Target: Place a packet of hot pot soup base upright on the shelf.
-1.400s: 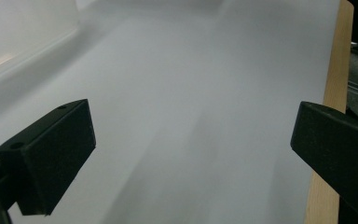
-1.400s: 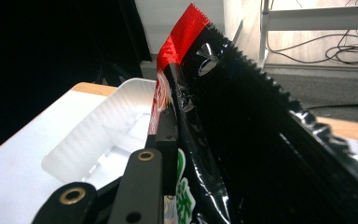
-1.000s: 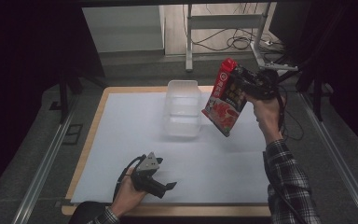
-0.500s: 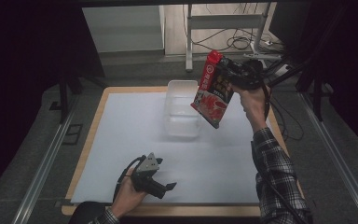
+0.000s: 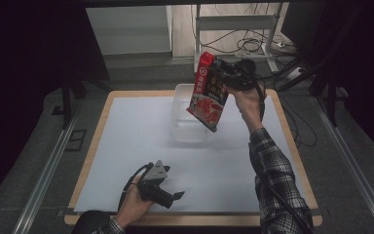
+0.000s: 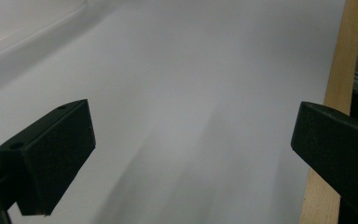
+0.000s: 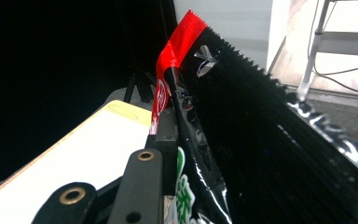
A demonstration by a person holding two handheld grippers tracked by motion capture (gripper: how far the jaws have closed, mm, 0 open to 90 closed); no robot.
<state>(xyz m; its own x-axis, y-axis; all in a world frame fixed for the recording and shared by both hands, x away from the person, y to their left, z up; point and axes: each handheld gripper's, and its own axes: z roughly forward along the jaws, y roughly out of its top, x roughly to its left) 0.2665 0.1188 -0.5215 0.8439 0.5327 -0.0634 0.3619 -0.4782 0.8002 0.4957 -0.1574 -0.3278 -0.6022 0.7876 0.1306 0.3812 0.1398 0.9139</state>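
Observation:
A red and black snack packet (image 5: 207,93) hangs tilted in the air, its lower corner over a clear plastic tub (image 5: 185,129) at the back middle of the white mat (image 5: 126,136). My right gripper (image 5: 226,78) is shut on the packet's upper part from the right. In the right gripper view the packet (image 7: 242,140) presses against the black jaw, its red top strip pointing up. My left gripper (image 5: 174,198) lies in a hand near the front edge, open. Its two jaws stand wide apart over bare mat (image 6: 191,93) with nothing between them.
The mat lies on a wooden board whose edge (image 6: 338,60) runs close by the left gripper. Metal rails (image 5: 48,165) flank the table. A white rack leg and cables (image 5: 246,46) sit on the floor behind it.
The right hand has carried the packet leftward, from beside the tub's right side to over the tub. The left hand and its gripper have stayed put.

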